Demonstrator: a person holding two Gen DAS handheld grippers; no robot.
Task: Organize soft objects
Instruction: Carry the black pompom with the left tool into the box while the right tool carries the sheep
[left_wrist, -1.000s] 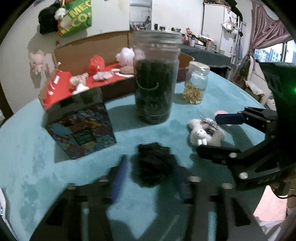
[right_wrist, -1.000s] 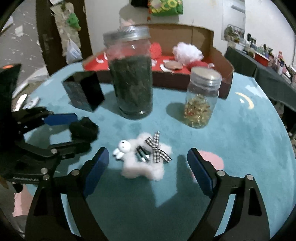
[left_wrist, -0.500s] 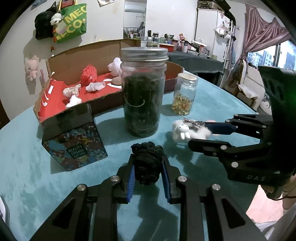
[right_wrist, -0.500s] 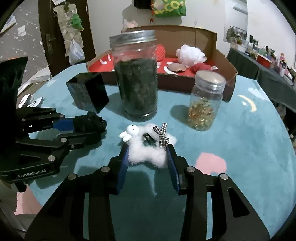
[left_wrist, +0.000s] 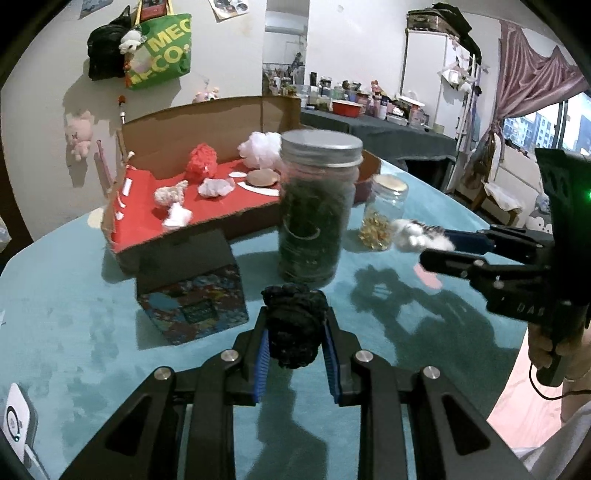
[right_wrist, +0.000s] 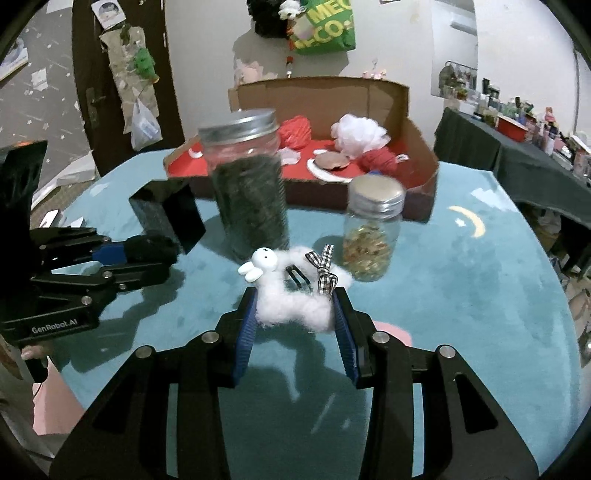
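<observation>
— Two tongs, what's in them?
— My left tongs squeeze the black fluff. My right tongs squeeze the white fluffy clip, both above the blue table.
— Any words?
— "GenRobot.AI" on the left tongs.

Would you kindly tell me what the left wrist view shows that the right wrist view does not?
Only the left wrist view: the window and the patterned face of the small box. Only the right wrist view: the dark door and the moon on the table cover. Both: the tall jar, the cardboard box, and each gripper's soft item.
</observation>
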